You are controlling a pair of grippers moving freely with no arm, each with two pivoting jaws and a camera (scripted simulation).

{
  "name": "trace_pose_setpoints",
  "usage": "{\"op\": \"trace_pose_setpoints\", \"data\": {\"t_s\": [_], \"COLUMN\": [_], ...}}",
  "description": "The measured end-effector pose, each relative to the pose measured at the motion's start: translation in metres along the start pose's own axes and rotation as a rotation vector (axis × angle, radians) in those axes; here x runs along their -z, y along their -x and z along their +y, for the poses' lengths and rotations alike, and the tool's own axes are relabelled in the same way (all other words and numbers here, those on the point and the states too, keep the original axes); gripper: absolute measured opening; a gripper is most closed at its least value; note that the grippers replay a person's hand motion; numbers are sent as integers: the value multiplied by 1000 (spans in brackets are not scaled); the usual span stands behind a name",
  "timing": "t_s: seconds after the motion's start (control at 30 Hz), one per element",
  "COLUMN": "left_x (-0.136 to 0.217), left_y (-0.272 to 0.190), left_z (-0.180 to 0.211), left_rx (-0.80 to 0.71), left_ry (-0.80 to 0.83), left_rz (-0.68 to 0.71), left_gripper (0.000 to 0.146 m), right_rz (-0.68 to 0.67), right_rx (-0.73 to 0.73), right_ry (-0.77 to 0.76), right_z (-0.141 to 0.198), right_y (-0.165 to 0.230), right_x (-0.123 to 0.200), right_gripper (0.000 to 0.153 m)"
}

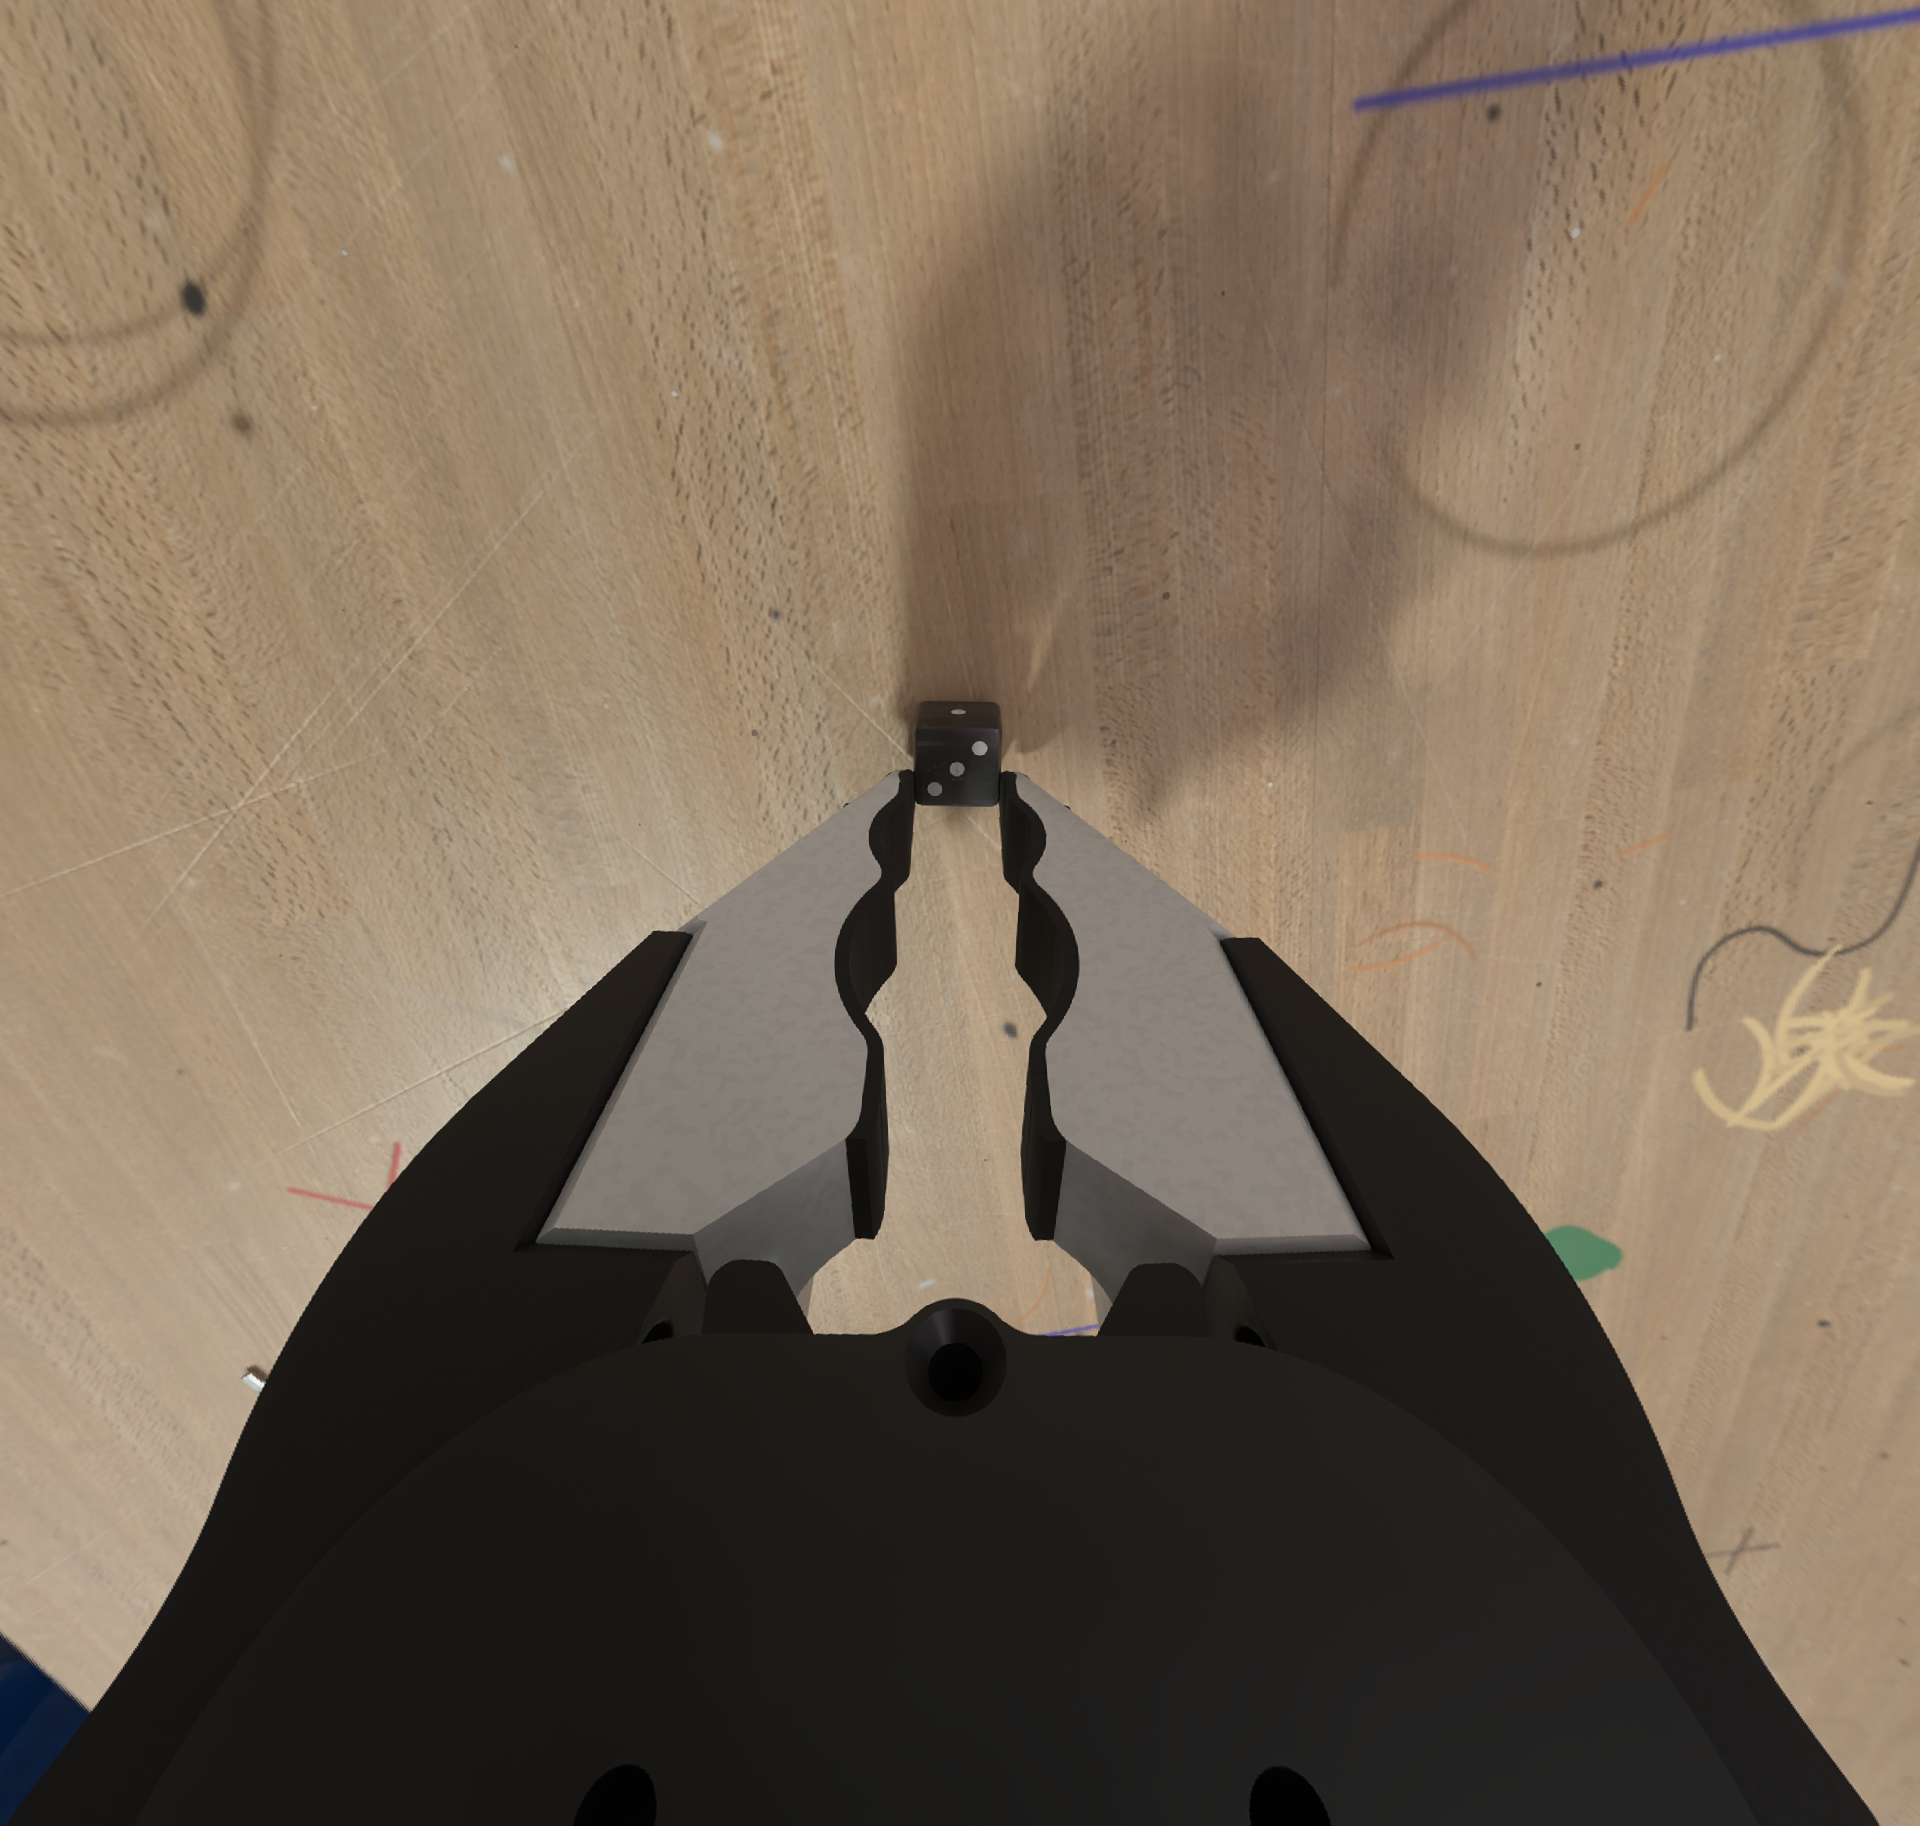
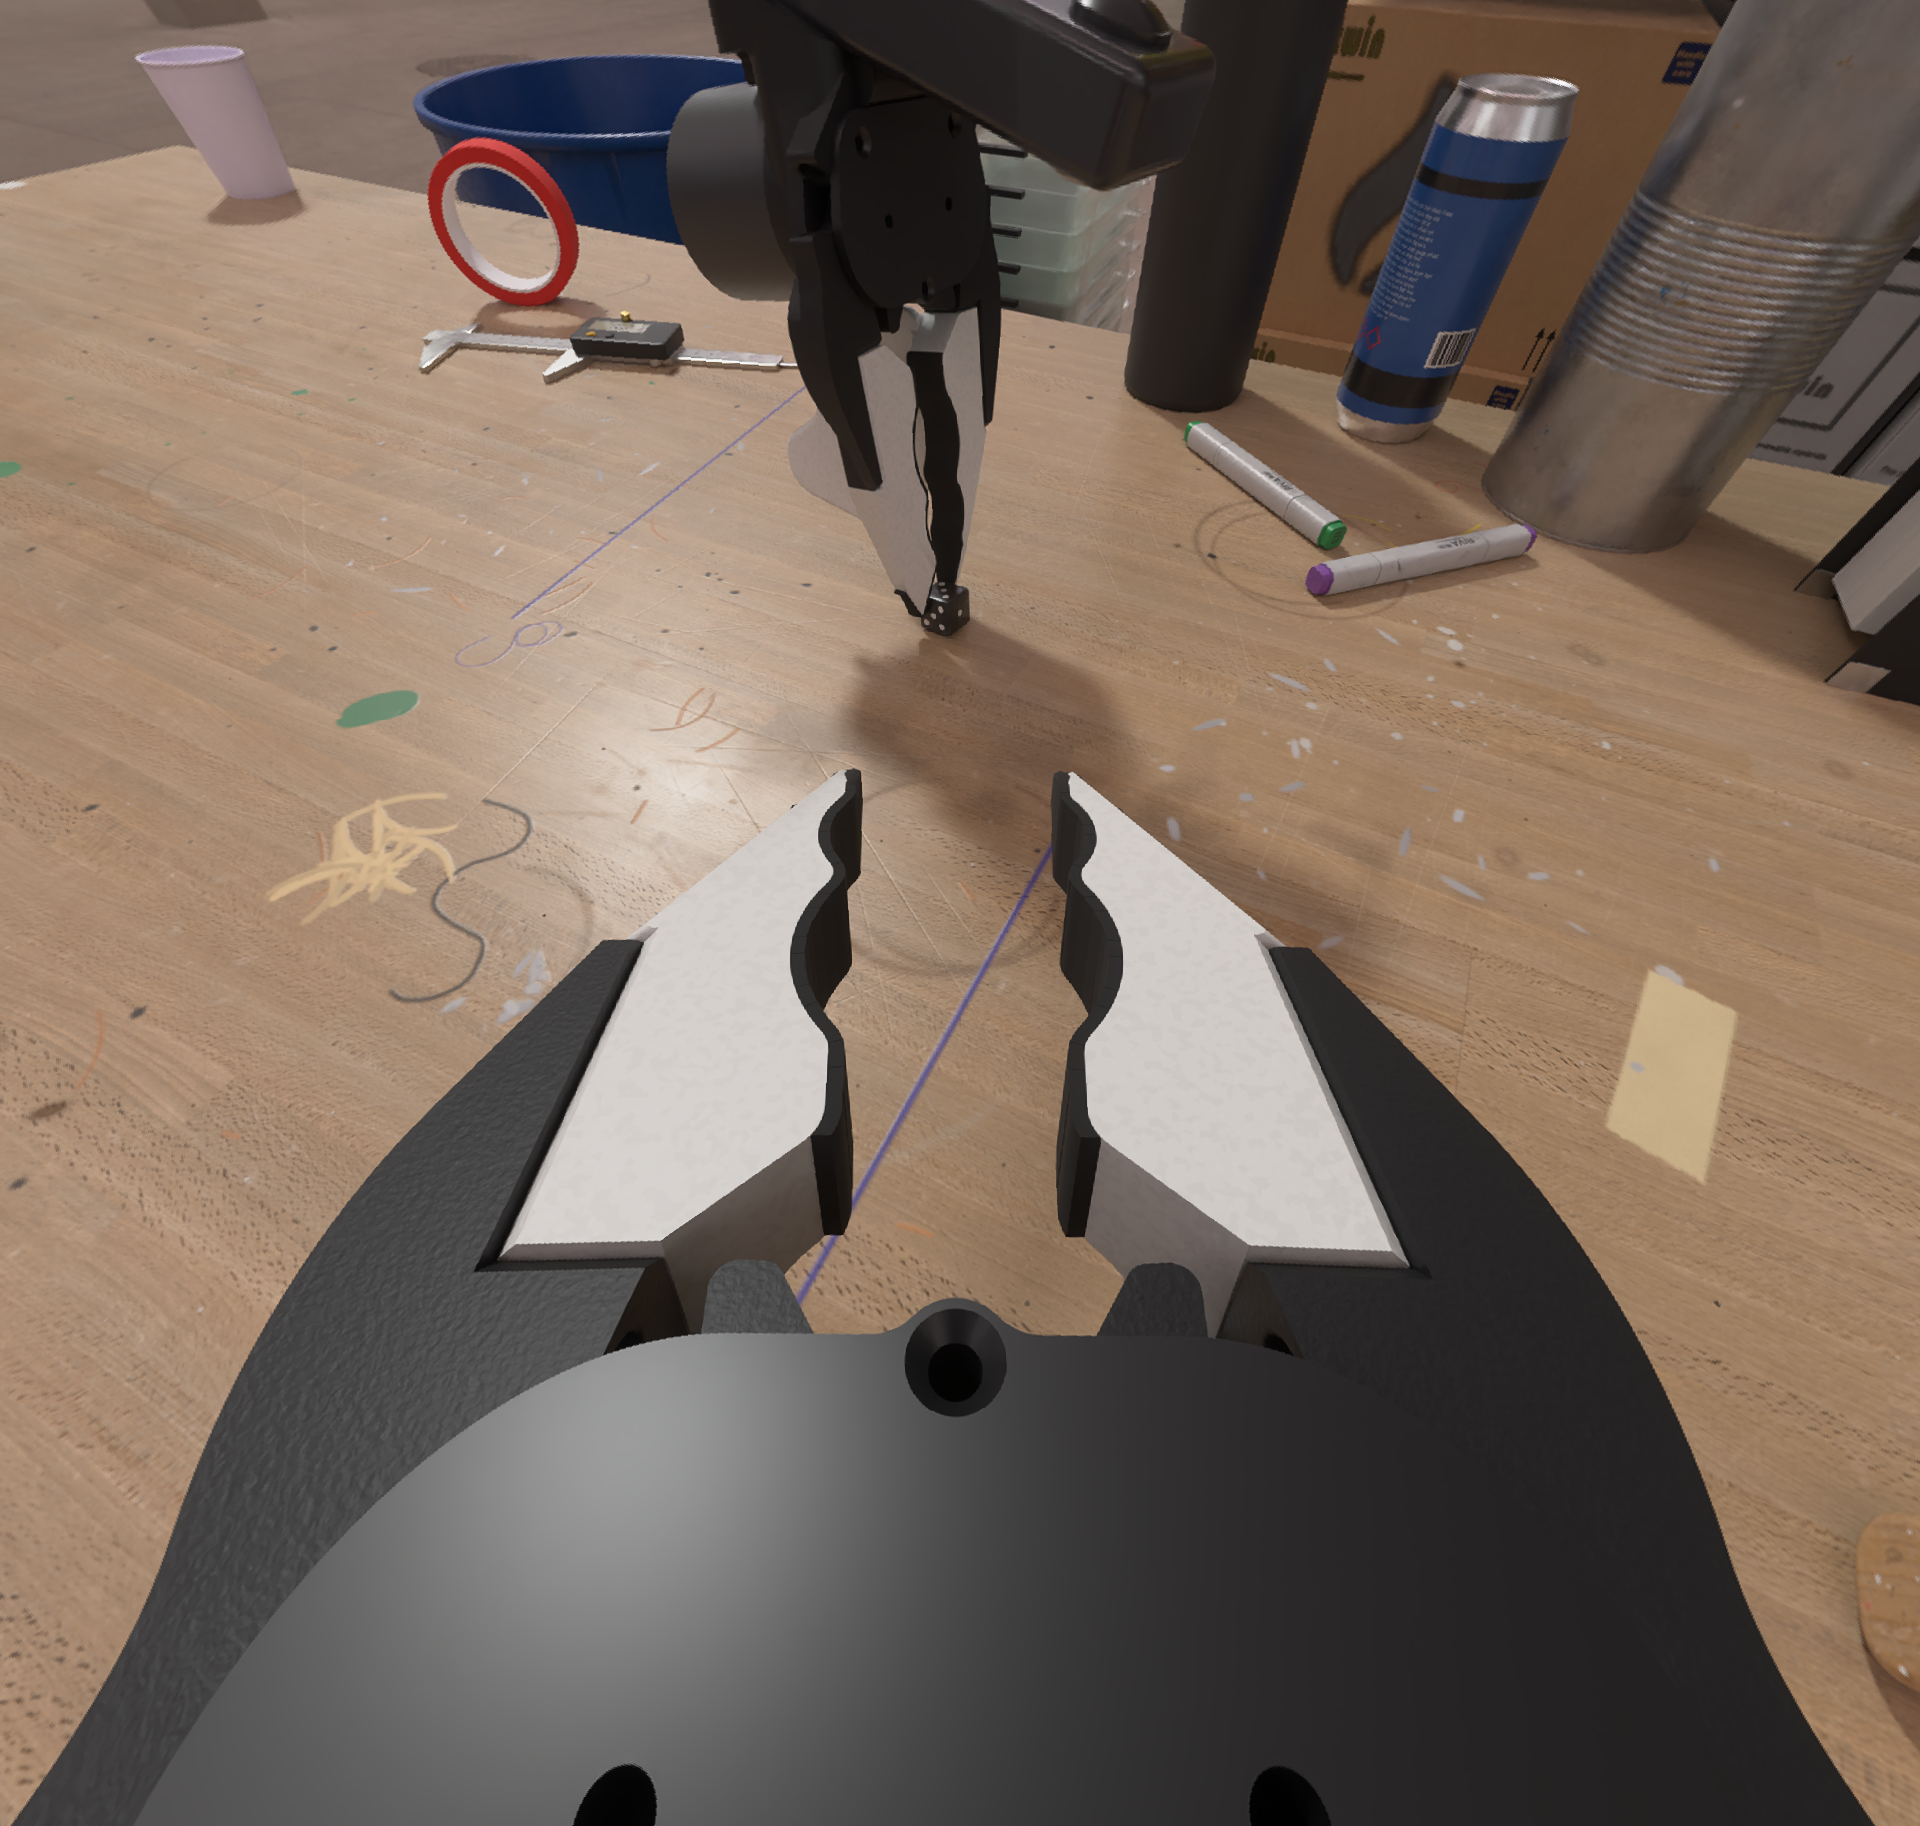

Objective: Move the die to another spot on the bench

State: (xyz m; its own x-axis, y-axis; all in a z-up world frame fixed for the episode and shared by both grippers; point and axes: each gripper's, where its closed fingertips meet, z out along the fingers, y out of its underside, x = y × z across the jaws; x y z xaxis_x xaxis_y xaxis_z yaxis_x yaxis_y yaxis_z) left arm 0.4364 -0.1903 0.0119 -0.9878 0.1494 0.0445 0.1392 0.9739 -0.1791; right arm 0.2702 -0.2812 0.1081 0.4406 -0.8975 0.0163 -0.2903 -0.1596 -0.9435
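Observation:
A small black die with white pips is pinched between the tips of my left gripper, which is shut on it and points steeply down at the wooden bench. In the right wrist view the die sits at the tips of the left gripper, at or just above the bench surface; I cannot tell if it touches. My right gripper is open and empty, low over the bench, nearer than the die.
A red tape ring, a caliper and a pale cup lie at the far left. A dark bottle, a blue can, a metal tin and two markers stand at the far right.

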Motion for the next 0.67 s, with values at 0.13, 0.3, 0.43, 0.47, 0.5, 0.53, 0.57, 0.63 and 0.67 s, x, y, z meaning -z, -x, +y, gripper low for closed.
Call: {"op": "trace_pose_setpoints", "data": {"t_s": [0.13, 0.3, 0.43, 0.47, 0.5, 0.53, 0.57, 0.63, 0.67], "left_x": [4, 63, 150, 168, 182, 194, 202, 208, 207], "left_y": [-2, -47, -82, -94, -107, -119, -130, -155, -165], "left_z": [3, -5, 31, 48, 68, 92, 118, 166, 183], "left_rx": [11, 262, 480, 534, 578, 631, 687, 791, 844], "left_ry": [-9, -398, -850, -945, -1020, -1072, -1112, -1190, -1225], "left_rz": [-68, 41, -215, -300, -375, -473, -583, -763, -819], "left_gripper": [33, 61, 73, 74, 75, 76, 80, 85, 86], "right_rz": [-7, -26, -42, -45, -47, -51, -55, -60, -61], "right_rx": [1, 2, 13, 16, 18, 18, 17, 18, 21], "right_ry": [0, 4, 7, 8, 10, 11, 13, 22, 29], "right_z": [1, 1, 2, 2, 2, 2, 2, 2, 2], "right_y": [2, 6, 10, 10, 11, 11, 12, 13, 14], "right_x": [0, 0, -1, -3, -4, -6, -8, -13, -15], "right_gripper": [36, 36, 36, 36, 36, 36, 36, 36, 36]}}
